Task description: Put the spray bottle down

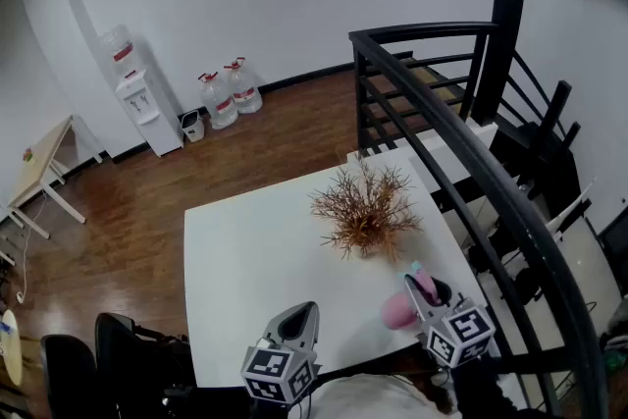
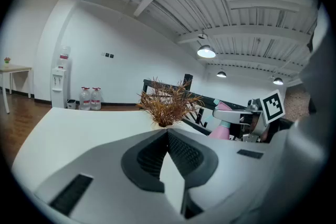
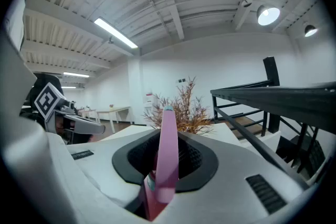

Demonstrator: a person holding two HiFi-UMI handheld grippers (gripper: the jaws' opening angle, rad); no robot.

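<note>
The spray bottle [image 1: 399, 310], at four o'clock on the white table [image 1: 245, 250], is pink with teal trim. The dried plant [image 1: 365, 214], at one o'clock, is rust-brown. The left gripper [image 1: 297, 321] and right gripper [image 1: 424, 292] are grey with black pads, and their cubes bear black-and-white squares. The floor [image 1: 128, 211] is brown wood and the railing [image 1: 461, 137] is black.

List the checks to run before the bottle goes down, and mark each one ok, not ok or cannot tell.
1. Bottle gripped by the right gripper: ok, the jaws are closed on it.
2. Bare table beside the bottle to set it on: ok.
3. Plant apart from the bottle: ok, though it stands close ahead.
4. Left gripper out of the way: ok, shut, empty, off to the left.
5. Bottle's base level with the table: cannot tell.
</note>
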